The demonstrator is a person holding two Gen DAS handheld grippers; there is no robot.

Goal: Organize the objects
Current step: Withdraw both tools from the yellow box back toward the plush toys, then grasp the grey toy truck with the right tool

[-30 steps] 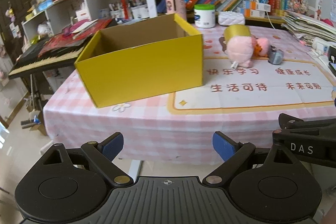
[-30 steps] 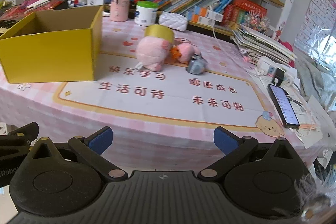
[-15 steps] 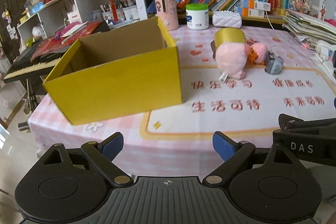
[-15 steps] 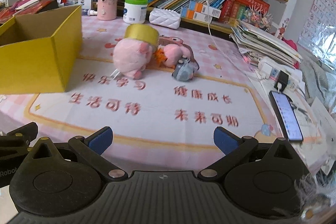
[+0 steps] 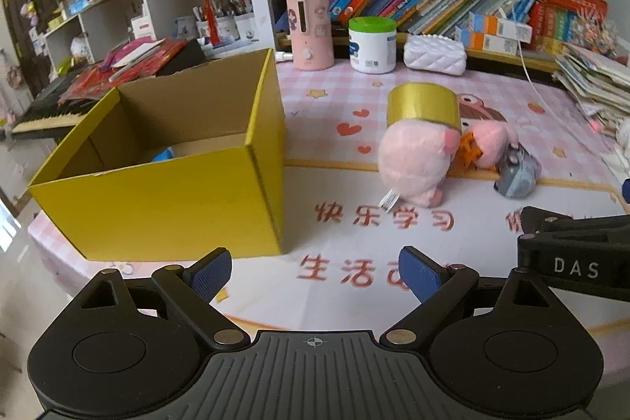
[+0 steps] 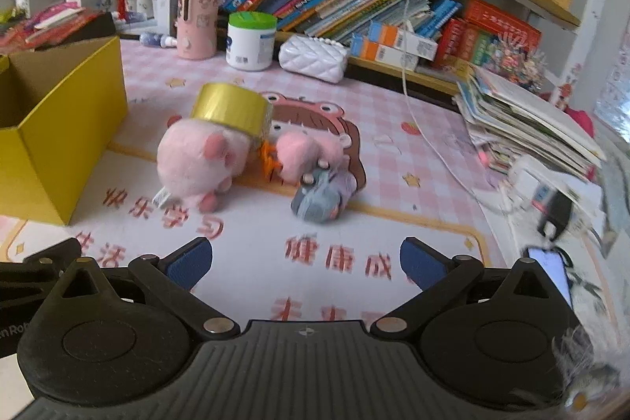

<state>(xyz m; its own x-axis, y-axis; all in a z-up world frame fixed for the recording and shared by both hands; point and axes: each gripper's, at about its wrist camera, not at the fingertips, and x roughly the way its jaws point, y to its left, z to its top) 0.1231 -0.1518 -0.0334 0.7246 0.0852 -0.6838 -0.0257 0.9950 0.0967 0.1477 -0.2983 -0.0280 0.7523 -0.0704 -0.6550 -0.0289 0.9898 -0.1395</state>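
An open yellow cardboard box (image 5: 177, 199) stands at the left of the table, with a blue item (image 5: 162, 155) partly showing inside. The box also shows in the right wrist view (image 6: 67, 136). To its right lie a pink plush (image 5: 417, 160) (image 6: 197, 164), a gold tape roll (image 5: 423, 103) (image 6: 230, 109) resting on it, a smaller pink plush (image 5: 490, 140) (image 6: 303, 154) and a grey toy (image 5: 517, 176) (image 6: 319, 199). My left gripper (image 5: 315, 272) is open and empty, short of the box and plush. My right gripper (image 6: 305, 262) is open and empty, short of the grey toy.
At the back stand a pink dispenser (image 5: 309, 28), a green-lidded white jar (image 5: 372, 44) and a white quilted pouch (image 5: 435, 54), below shelves of books. A stack of papers (image 6: 523, 121), a charger and a phone (image 6: 551, 272) lie at the right. A keyboard (image 5: 47, 113) is left of the table.
Both grippers have moved forward over the table toward the toys. The box and toys look nearer and have not moved. Both jaws stay open.
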